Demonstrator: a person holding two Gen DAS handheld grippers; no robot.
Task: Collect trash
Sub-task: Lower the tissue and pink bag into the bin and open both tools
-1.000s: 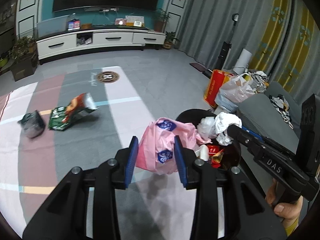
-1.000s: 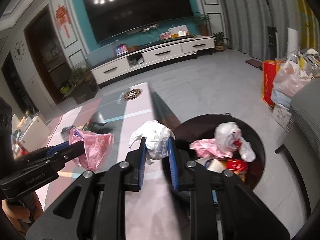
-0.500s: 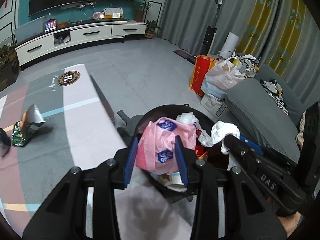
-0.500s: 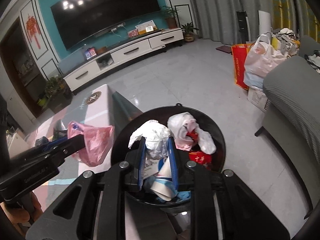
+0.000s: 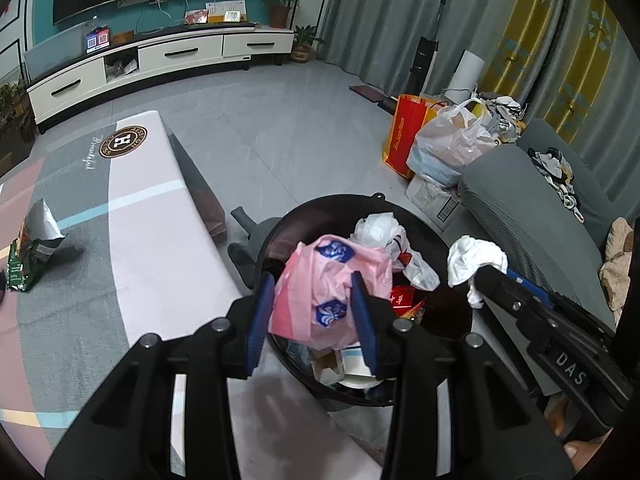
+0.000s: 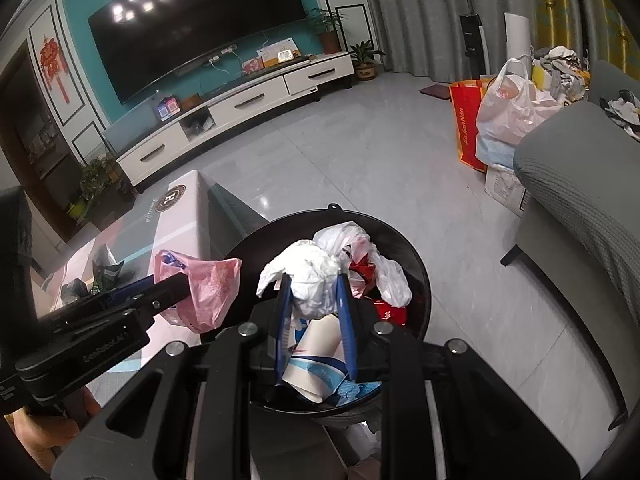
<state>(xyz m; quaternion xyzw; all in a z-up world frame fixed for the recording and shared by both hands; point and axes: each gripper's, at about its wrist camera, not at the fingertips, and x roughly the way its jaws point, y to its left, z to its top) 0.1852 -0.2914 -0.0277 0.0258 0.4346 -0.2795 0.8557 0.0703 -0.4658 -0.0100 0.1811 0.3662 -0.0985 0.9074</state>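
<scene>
Left gripper (image 5: 312, 316): both blue pads are pressed into a pink plastic bag (image 5: 328, 288), holding it crumpled between them. The bag hangs over the near-left rim of the black bin (image 5: 280, 236).

Right gripper (image 6: 314, 320): narrow, pinching a white crumpled wad (image 6: 308, 276). It sits right over the middle of the bin, seen here as the black bin (image 6: 416, 264).

Key relation: this is the one that counts. In the right wrist view the wad hangs squarely above the bin's mouth, with rubbish straight below the fingers. The pink bag is out at 9 o'clock from it, only just inside the rim. My call: the right hand is the better placed to drop; the left wants a nudge toward the bin's centre.

Long axis: the pink bag droops downward from the pads, longer than it is wide. The wad is a rough ball with no clear axis.

Bin contents: already well filled, with white plastic (image 5: 380, 228), a red packet (image 5: 402, 298) and a paper cup (image 6: 316, 356) near the front.

Still to collect: a green snack packet (image 5: 28, 256) lies on the mat at 9 o'clock in the left view, well apart from the bin.

Surface: a pink, grey and white mat (image 5: 160, 216) on a low platform, with grey floor tiles beyond.

Room: TV cabinet (image 5: 160, 60) at 11 o'clock, grey sofa (image 5: 532, 208) at 3 o'clock, full shopping bags (image 5: 448, 144) at 2 o'clock.
</scene>
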